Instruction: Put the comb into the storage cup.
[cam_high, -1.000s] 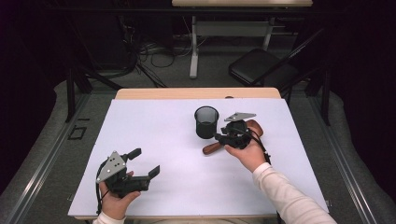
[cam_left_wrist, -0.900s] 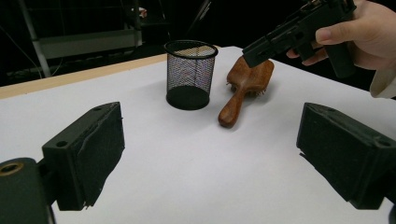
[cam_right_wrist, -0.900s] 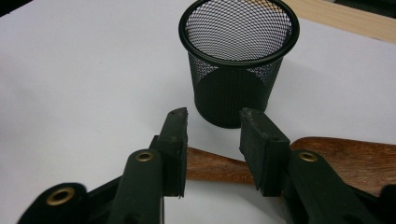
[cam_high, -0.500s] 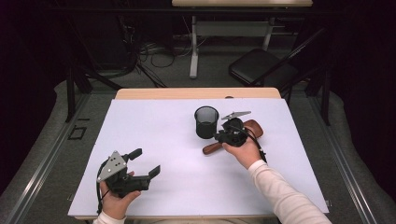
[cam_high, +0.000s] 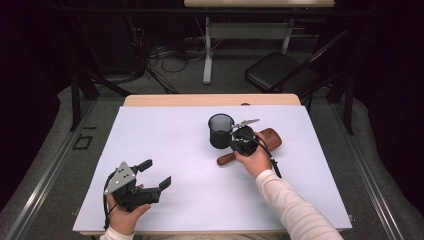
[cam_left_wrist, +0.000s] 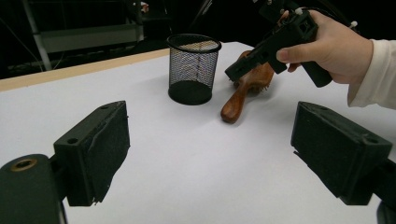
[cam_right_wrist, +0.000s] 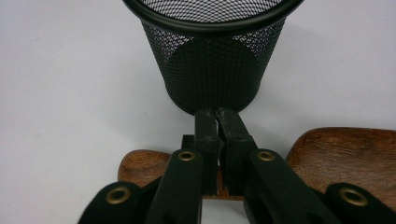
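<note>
A black mesh cup (cam_high: 220, 132) stands upright on the white table sheet (cam_high: 170, 135). Just right of it lies a brown wooden brush (cam_high: 267, 136), its handle pointing to the near left. My right gripper (cam_high: 234, 145) points down over that handle beside the cup's base. Its jaws have just been closing and stand shut, with nothing seen between them (cam_right_wrist: 217, 114); the brush (cam_right_wrist: 345, 154) runs beneath them. My left gripper (cam_high: 156, 173) rests at the near left, open; its jaws (cam_left_wrist: 210, 126) have just been closing slightly around nothing. The left gripper view shows the cup (cam_left_wrist: 193, 70), the brush (cam_left_wrist: 236, 105) and the right gripper (cam_left_wrist: 231, 74).
Wooden table edge (cam_high: 210, 100) shows beyond the sheet. On the floor behind are a black chair (cam_high: 280, 75), a desk leg (cam_high: 207, 55) and cables (cam_high: 160, 55). Dark rails (cam_high: 75, 100) flank the table.
The right gripper has sunk toward the brush handle near the cup, and its jaws have closed. The left gripper has stayed in place.
</note>
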